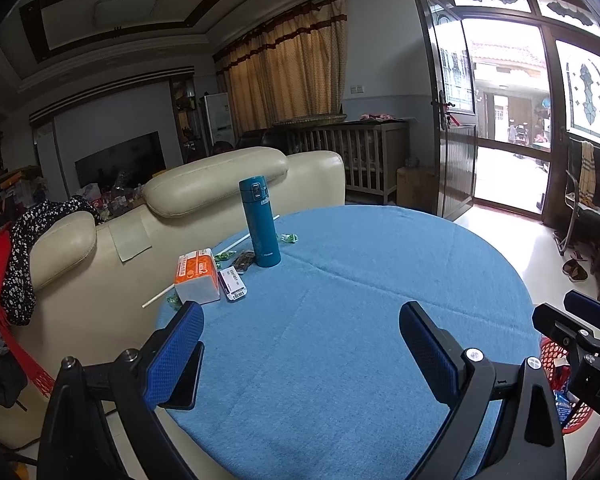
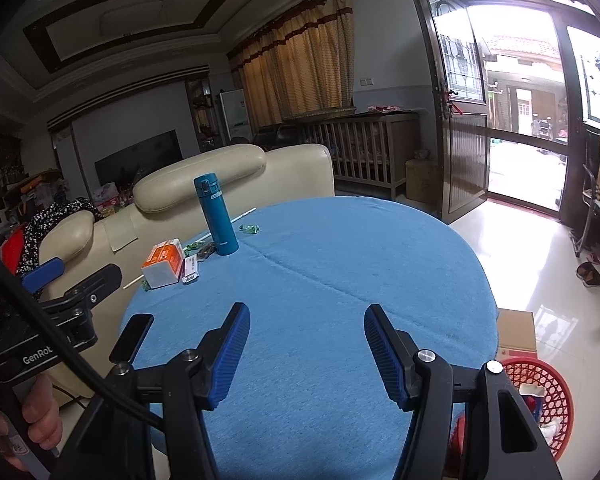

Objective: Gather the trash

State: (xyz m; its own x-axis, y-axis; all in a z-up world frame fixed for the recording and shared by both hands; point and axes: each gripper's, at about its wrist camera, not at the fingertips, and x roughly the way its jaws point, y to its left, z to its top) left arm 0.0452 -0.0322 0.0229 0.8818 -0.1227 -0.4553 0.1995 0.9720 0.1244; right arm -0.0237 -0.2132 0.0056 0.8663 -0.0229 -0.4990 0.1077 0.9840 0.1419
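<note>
Red basket [image 2: 548, 396] partly behind gripper arm, contents unclear; label text on small packet [image 1: 233, 284] too small

Place: home, living room.
Seating: cream leather sofa [image 1: 220, 184] with padded headrests; black floral garment [image 1: 24, 256] and red scarf [image 1: 4, 280] draped over one end.
Media wall: dark flat TV screen [image 1: 120, 160] on grey panel, cluttered low stand below.
Window: long beige curtains with dark red bands [image 1: 292, 76].
Nursery item: wooden slatted baby crib [image 1: 360, 152] by the wall.
Entry: open dark-framed glass door [image 1: 452, 120] with stained-glass panels, courtyard beyond; slippers [image 1: 576, 270] on glossy tile floor.
Table: round table with blue cloth [image 1: 380, 280], teal insulated flask [image 1: 260, 222], orange tissue pack [image 1: 198, 276].
Ceiling: recessed tray with dark wood trim [image 1: 132, 4].
Appliance: white standing air conditioner [image 1: 219, 118].
</note>
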